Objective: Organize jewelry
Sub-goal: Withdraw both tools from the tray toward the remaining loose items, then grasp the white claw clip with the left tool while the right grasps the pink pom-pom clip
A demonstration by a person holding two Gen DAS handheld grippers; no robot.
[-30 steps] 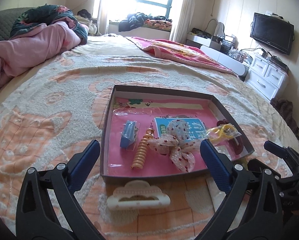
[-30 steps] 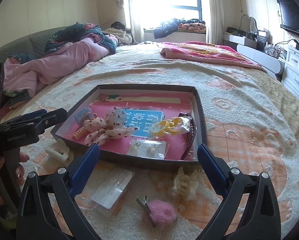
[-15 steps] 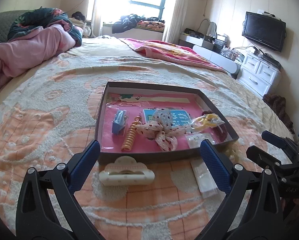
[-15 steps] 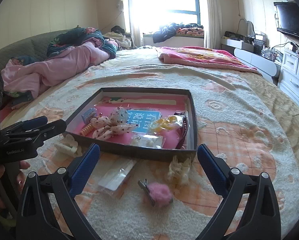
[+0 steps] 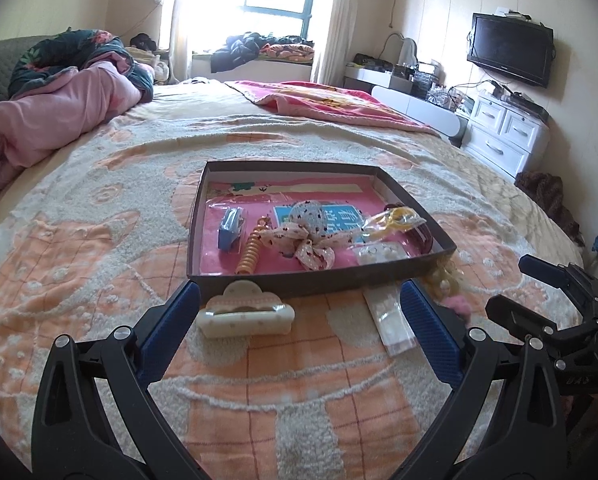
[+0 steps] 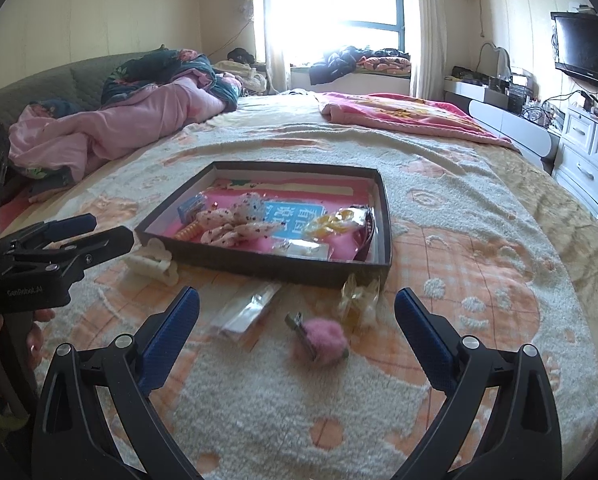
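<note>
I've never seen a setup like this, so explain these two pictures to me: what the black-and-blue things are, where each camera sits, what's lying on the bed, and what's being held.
No robot arm here: a person holds a hand-operated gripper in each hand, and each carries a fisheye camera looking forward between its jaws. One picture comes from the left gripper, the other from the right gripper. Both are open and hold nothing. On the patterned bedspread sits a shallow dark box with a pink floor, containing hair accessories. Outside it lie a cream plastic claw clip, a clear plastic packet, a fluffy pink pom-pom clip and a pale translucent clip.

Pink-lined dark tray, spotted bow, pink pom-pom
</note>
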